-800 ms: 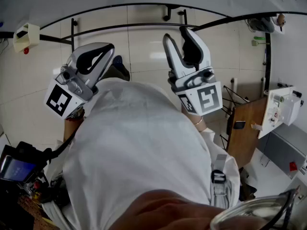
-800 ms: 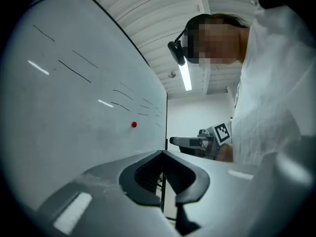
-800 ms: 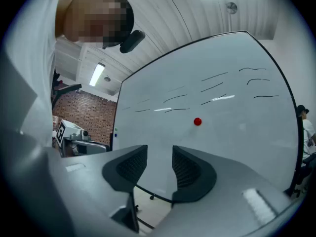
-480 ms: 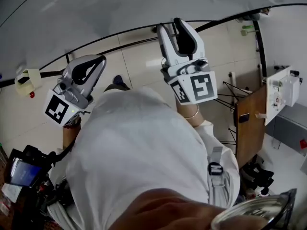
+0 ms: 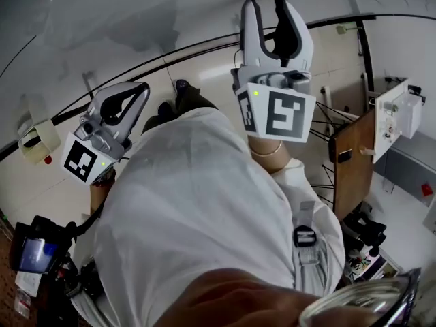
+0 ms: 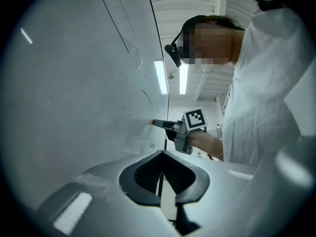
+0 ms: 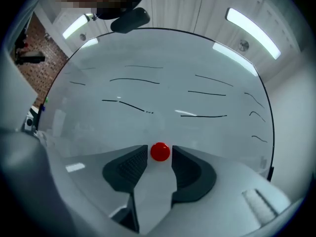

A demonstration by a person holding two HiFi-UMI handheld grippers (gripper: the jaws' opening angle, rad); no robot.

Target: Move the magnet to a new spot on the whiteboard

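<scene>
red magnet (image 7: 160,151) sticks on the whiteboard (image 7: 163,98) below its pen strokes, framed by the right tongs (image 5: 267,5), tips apart. left tongs (image 6: 161,155) pressed together, empty, near the whiteboard.

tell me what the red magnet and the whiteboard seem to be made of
Magnet: probably a hard plastic cap over the magnet itself. It is smooth, evenly red and rounded, with a soft sheen.
Whiteboard: a smooth, glossy white coating. It mirrors the ceiling lights and carries thin dark marker strokes. Whether steel or something else lies beneath cannot be seen.
</scene>
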